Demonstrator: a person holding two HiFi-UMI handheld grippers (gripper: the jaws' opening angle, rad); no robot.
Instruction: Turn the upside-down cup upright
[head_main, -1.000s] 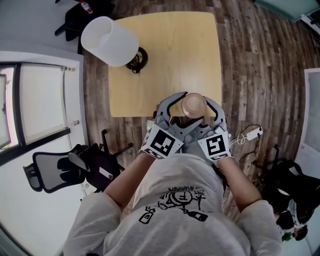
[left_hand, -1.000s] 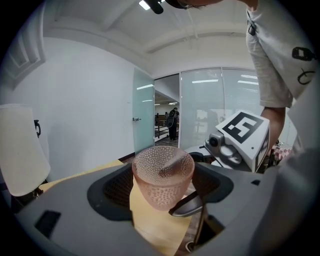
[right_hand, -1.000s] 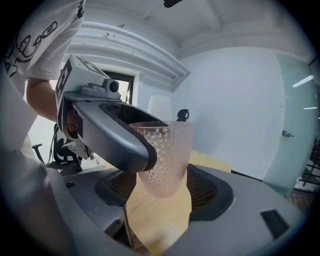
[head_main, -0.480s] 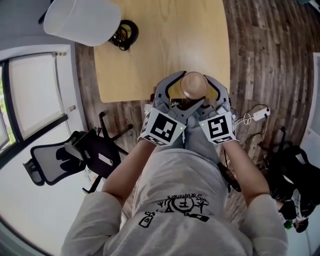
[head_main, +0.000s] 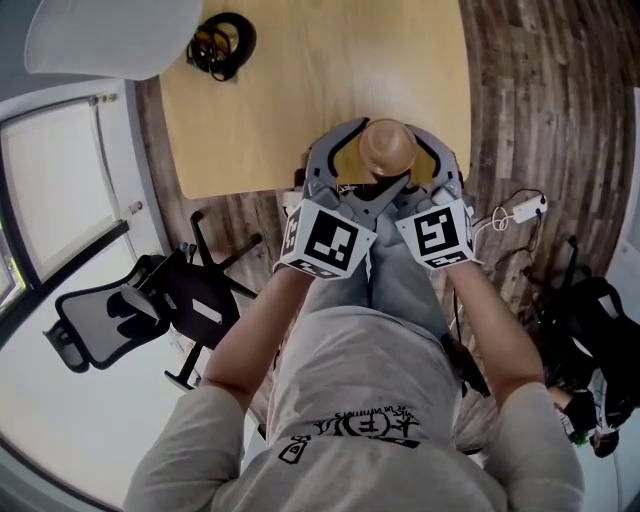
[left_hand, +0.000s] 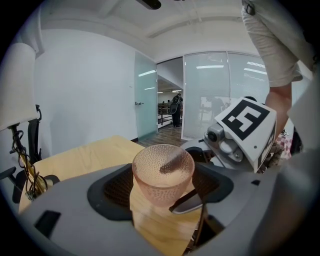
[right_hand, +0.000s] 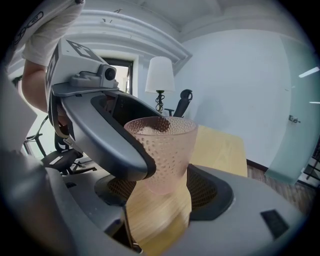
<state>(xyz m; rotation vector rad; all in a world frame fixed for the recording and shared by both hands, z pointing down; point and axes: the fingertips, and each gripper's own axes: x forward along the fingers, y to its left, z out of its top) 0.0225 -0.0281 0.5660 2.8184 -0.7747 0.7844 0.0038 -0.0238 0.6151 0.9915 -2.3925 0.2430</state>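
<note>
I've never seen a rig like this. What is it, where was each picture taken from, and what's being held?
No robot here: a person holds a two-jaw gripper in each hand, the left gripper and the right gripper; the marker cubes are part of them. The top-down picture comes from a camera on the person's head; the other two come from cameras riding on each gripper, looking along its jaws. On the wooden table stand a white-shaded lamp and, near its front edge, a pink dimpled cup, wider end up. The cup sits between both pairs of jaws; whether they press on it I can't tell.
</note>
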